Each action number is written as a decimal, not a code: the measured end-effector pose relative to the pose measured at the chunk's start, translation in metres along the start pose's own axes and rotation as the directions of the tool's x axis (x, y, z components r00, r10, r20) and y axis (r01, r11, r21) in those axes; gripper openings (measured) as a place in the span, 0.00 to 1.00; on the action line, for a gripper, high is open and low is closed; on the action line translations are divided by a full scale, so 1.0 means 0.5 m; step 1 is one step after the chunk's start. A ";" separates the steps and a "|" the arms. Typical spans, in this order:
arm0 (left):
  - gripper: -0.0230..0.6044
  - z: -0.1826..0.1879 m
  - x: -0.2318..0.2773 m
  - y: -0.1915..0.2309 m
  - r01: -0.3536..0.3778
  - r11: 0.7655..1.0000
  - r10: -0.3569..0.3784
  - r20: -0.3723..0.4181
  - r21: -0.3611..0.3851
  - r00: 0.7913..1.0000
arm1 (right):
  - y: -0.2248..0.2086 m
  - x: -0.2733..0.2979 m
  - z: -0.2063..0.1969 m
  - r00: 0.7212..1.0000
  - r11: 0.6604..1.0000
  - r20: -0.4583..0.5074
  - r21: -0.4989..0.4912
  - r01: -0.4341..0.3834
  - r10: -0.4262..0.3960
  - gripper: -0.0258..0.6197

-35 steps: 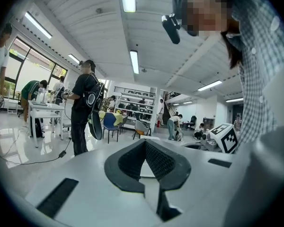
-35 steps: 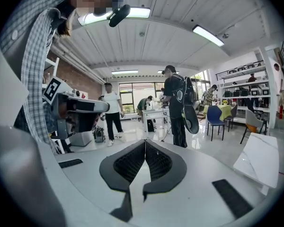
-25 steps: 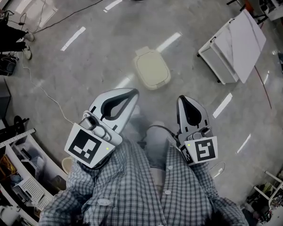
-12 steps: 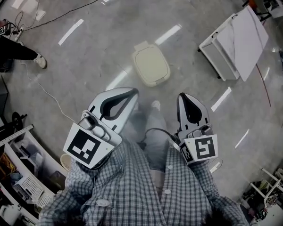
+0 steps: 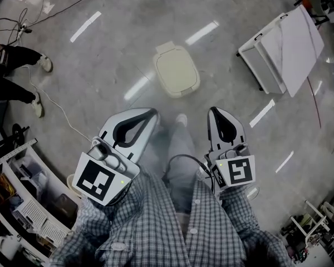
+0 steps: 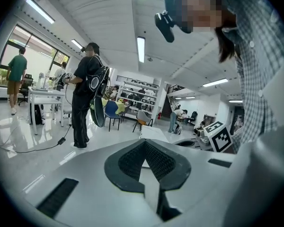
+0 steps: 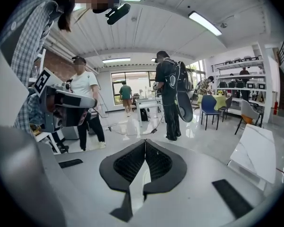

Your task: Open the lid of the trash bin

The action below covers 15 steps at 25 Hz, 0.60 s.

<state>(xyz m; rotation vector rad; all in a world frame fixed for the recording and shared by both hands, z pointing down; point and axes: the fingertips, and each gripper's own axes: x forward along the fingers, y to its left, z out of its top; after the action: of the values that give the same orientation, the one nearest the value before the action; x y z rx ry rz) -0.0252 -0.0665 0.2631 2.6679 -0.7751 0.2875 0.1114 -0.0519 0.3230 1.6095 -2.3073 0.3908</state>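
1. Trash bin (image 5: 176,71) stood on the grey floor (image 5: 100,60), lid (image 5: 175,65) down, ahead of both grippers and well apart from them.
2. Left gripper (image 5: 147,114): jaws pressed together, empty.
3. Right gripper (image 5: 218,117): jaws likewise together, empty.

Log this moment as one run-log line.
stage: pre-contact | left gripper: shut, empty | right gripper: shut, empty | trash bin lid: closed, on floor ahead, untouched
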 end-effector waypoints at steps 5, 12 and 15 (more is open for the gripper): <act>0.04 -0.044 0.023 -0.008 -0.015 1.000 0.014 -0.036 -0.015 0.999 | -0.024 0.033 -0.048 1.000 1.000 -0.020 0.011 -0.017 0.017 0.07; 0.04 -0.101 0.062 -0.007 -0.020 0.999 0.018 -0.050 -0.047 0.999 | -0.031 0.090 -0.133 0.996 0.998 -0.062 0.014 -0.063 0.064 0.07; 0.04 -0.131 0.075 -0.004 -0.016 0.999 0.013 -0.068 -0.049 0.998 | -0.036 0.110 -0.178 0.993 0.997 -0.088 0.012 -0.079 0.079 0.07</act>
<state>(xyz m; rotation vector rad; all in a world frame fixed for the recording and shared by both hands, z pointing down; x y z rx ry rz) 0.0008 -0.0578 0.3336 2.5933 -0.7708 0.3562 0.1181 -0.0706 0.4272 1.4772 -2.3104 0.4810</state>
